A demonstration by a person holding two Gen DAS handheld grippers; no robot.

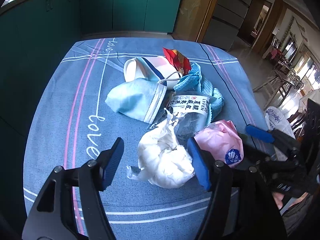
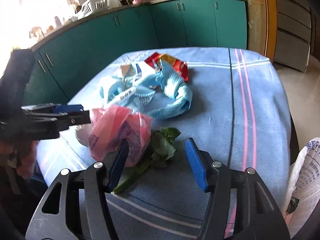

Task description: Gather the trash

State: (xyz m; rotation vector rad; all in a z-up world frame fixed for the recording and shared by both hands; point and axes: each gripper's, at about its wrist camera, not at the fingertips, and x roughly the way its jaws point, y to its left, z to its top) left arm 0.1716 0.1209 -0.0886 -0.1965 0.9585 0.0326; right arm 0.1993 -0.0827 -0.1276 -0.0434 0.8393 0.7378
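Note:
A pile of trash lies on the blue striped tablecloth (image 1: pixel 60 104). My left gripper (image 1: pixel 155 140) is open around a crumpled white tissue (image 1: pixel 166 160); its right pad is at the tissue's edge and its left pad stands clear. A pink plastic bag (image 1: pixel 220 140) lies just to the right. My right gripper (image 2: pixel 157 140) is open over a green leafy stalk (image 2: pixel 164 146) lying on the cloth between its fingers. The pink plastic bag (image 2: pixel 120 136) sits behind its left finger. The left gripper (image 2: pixel 84 113) shows at the left edge of the right wrist view.
Further back lie a light blue face mask (image 1: pixel 136 102), a tipped white cup (image 1: pixel 140 68), a red snack wrapper (image 1: pixel 178 60), a blue cloth (image 1: pixel 200 80) and a labelled clear packet (image 1: pixel 188 106). A white plastic bag (image 2: pixel 300 180) hangs off the table's right side. Green cabinets (image 2: pixel 140 30) stand behind.

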